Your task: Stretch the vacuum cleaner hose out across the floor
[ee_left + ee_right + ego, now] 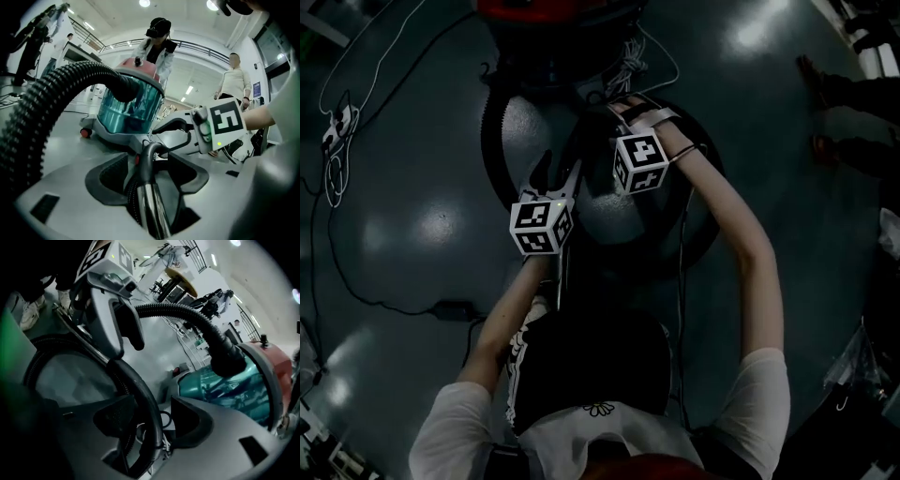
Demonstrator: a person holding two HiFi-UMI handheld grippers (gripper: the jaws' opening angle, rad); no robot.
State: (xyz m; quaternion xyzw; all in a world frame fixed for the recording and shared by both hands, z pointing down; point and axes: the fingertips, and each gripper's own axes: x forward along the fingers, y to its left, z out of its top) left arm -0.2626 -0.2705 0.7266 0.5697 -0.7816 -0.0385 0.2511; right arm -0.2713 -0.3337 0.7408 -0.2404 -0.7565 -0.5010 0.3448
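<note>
Both tongs are standing open. Left tongs [149,176] are sitting around a shiny pipe [152,206] with a gap on each side. Right tongs [152,420] are sitting around the black hose [140,401] and are not squeezing it. That hose is lying in loops on the floor [412,225] near the person and is going up into the vacuum [126,103] on the far side.

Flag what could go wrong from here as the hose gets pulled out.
1. Both the left gripper and the right gripper are open; the shiny wand and the hose merely lie between the jaws and could slip.
2. The hose is looped near the wheeled canister, which may roll instead.
3. The cables on the floor could snag it.
</note>
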